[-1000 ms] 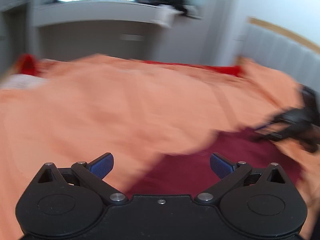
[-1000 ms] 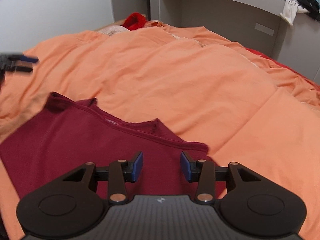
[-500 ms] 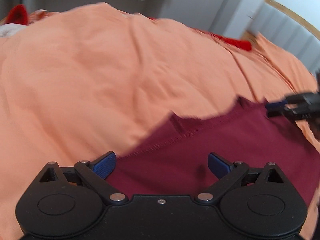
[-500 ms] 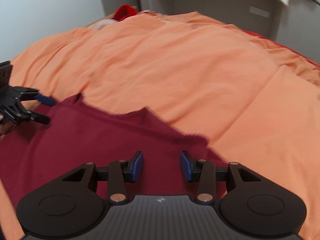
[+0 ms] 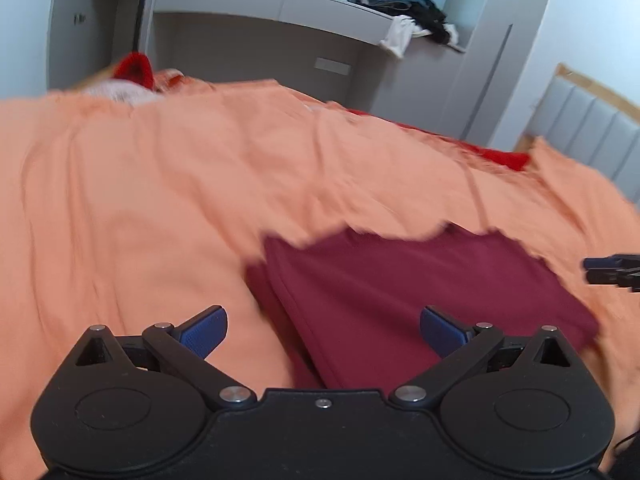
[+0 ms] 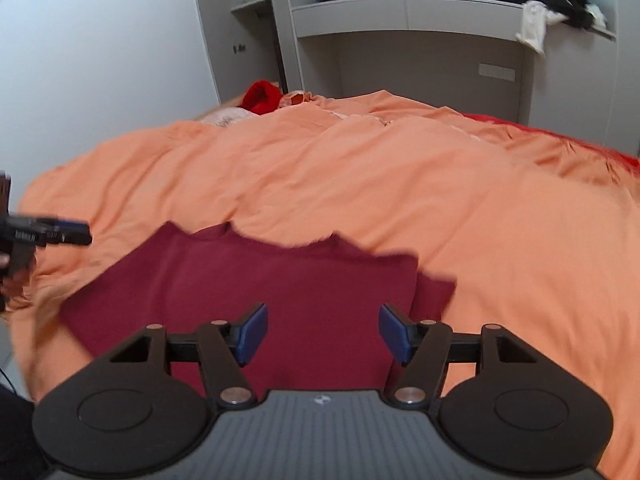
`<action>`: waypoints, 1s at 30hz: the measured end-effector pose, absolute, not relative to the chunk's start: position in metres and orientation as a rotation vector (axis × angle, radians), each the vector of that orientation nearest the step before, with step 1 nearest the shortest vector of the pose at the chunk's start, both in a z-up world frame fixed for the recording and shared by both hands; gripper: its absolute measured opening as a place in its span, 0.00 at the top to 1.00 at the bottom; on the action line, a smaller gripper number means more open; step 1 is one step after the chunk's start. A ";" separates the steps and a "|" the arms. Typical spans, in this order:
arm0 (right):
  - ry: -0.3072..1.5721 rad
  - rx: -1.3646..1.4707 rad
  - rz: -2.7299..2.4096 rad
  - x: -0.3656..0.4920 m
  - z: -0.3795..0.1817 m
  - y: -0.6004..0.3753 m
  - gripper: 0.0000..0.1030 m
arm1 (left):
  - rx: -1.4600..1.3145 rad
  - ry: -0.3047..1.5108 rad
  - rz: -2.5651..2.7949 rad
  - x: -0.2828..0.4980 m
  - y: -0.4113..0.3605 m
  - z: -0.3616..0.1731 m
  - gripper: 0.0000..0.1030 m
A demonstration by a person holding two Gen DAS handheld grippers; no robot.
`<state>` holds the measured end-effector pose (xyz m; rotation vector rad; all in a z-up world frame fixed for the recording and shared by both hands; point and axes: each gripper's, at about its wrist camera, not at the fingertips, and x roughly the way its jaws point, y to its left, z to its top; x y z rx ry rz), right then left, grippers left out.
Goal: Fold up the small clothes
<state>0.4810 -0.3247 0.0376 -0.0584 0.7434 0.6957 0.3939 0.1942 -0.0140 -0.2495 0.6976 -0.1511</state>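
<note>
With both grippers, left (image 5: 323,330) and right (image 6: 319,334), gaping empty, the loosely folded maroon cotton garment (image 6: 256,288) could slump open on the soft orange duvet (image 6: 320,176).

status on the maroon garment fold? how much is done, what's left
Done: the maroon garment lies on the orange duvet as a doubled block, a lower layer peeking out at one side. In hand: nothing; the right gripper, its jaws just opened, and the left gripper both hang open above it. Left: likely one more fold to make it compact; its near edge is hidden.
</note>
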 end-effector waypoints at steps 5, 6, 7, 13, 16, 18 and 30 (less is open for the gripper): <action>0.719 0.015 0.638 0.440 0.020 -0.358 0.39 | -0.178 0.726 -0.164 0.359 0.160 -0.043 0.06; 0.723 0.030 0.631 0.437 0.016 -0.362 0.40 | -0.175 0.737 -0.170 0.356 0.154 -0.048 0.08; 0.725 0.037 0.614 0.434 0.013 -0.364 0.41 | -0.181 0.750 -0.183 0.354 0.150 -0.052 0.09; 0.724 0.125 0.584 0.424 0.010 -0.372 0.45 | -0.218 0.726 -0.190 0.339 0.138 -0.058 0.20; 0.746 0.138 0.580 0.427 0.007 -0.373 0.48 | -0.256 0.725 -0.179 0.341 0.144 -0.059 0.26; 0.763 0.130 0.577 0.430 0.002 -0.371 0.53 | -0.273 0.733 -0.180 0.343 0.149 -0.061 0.35; 0.768 0.211 0.595 0.427 0.001 -0.375 0.93 | -0.416 0.772 -0.184 0.347 0.178 -0.075 0.86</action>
